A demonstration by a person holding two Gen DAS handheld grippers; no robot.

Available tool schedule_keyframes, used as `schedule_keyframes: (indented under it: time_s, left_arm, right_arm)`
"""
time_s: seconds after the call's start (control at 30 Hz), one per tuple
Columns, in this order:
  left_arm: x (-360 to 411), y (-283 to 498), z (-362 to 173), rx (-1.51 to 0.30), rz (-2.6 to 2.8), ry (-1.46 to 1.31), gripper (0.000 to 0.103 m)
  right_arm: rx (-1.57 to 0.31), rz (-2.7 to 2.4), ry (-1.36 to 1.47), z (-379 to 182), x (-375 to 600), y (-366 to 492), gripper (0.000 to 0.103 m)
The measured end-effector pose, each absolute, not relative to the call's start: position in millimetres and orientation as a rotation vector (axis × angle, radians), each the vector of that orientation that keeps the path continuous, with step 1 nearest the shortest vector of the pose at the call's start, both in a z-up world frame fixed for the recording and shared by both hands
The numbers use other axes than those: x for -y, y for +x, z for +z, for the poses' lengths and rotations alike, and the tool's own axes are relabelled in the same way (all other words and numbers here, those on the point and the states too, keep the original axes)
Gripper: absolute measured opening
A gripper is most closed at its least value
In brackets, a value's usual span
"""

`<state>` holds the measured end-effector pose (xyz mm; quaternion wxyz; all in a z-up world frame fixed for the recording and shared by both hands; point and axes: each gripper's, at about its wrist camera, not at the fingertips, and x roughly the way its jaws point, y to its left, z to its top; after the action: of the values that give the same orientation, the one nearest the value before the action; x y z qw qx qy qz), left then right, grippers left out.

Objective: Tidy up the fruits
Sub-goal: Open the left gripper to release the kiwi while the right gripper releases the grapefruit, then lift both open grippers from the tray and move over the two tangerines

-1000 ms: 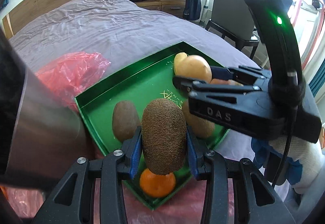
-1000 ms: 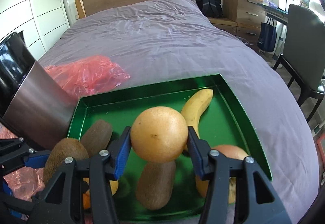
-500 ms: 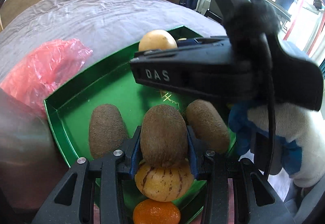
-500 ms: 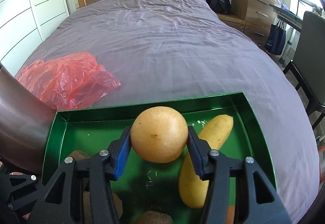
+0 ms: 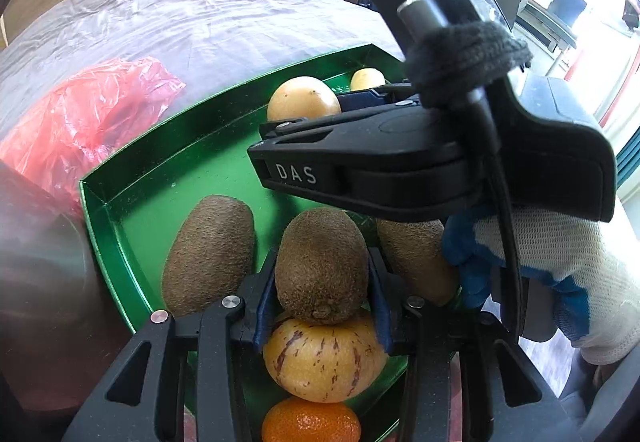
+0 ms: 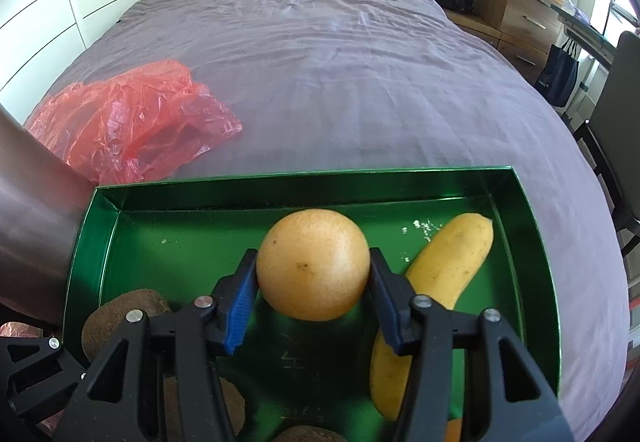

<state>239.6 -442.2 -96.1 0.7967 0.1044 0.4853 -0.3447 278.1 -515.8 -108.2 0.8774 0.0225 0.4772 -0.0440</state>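
A green tray point(image 5: 160, 169) lies on the bed. My left gripper point(image 5: 322, 282) is low in the tray's near part, pads on a brown kiwi point(image 5: 322, 254), its jaws just starting to open. That kiwi sits between two other kiwis point(image 5: 208, 254) point(image 5: 412, 258), above a striped yellow fruit point(image 5: 324, 358) and a mandarin point(image 5: 310, 422). My right gripper point(image 6: 313, 266) is shut on a round orange fruit point(image 6: 313, 258) just over the tray floor point(image 6: 200, 226), left of a banana point(image 6: 436, 290). In the left wrist view it crosses above the kiwis, held by a gloved hand point(image 5: 560, 274).
A crumpled red plastic bag point(image 6: 128, 121) lies on the purple bedcover beyond the tray's left corner. A shiny metal cylinder point(image 6: 32, 209) stands against the tray's left side. A chair, drawers and a backpack stand off the bed to the right.
The left gripper sank with its kiwi into the tray between the two other kiwis. The right gripper carried the orange fruit forward and down toward the tray's far part, crossing the left camera's view.
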Motion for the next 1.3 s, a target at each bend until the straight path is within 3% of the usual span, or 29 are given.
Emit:
schedule_keyframes:
  time_s: [0.17, 0.2, 0.3, 0.43, 0.57, 1.0, 1.3]
  left_arm:
    - [440, 246, -95, -1.081, -0.727, 0.21, 0.046]
    - [438, 246, -93, -1.082, -0.725, 0.201, 0.047]
    - [431, 246, -88, -1.073, -0.72, 0.19, 0.049]
    - [424, 238, -73, -1.047, -0.722, 0.181, 0.059]
    - [415, 222, -57, -1.021, -0.735, 0.178, 0.059]
    - [361, 143, -18, -0.921, -0.709, 0.197, 0.062]
    - [293, 100, -11, -0.848, -0.633, 0.201, 0.062]
  right_arm:
    - [-1.022, -0.105, 0.016, -110, 511, 282, 0.033]
    - [-1.025, -0.11, 0.016, -109, 511, 282, 0.037]
    - [-1.018, -0.115, 0.035, -104, 511, 279, 0.065]
    - [-0.958, -0.142, 0.059, -83, 513, 263, 0.069]
    - [-0.899, -0.158, 0.084, -58, 512, 239, 0.076]
    - [-0.807, -0.153, 0.094, -15, 476, 143, 0.078]
    - [-0.776, -0.108, 0.146, -10, 436, 72, 0.089]
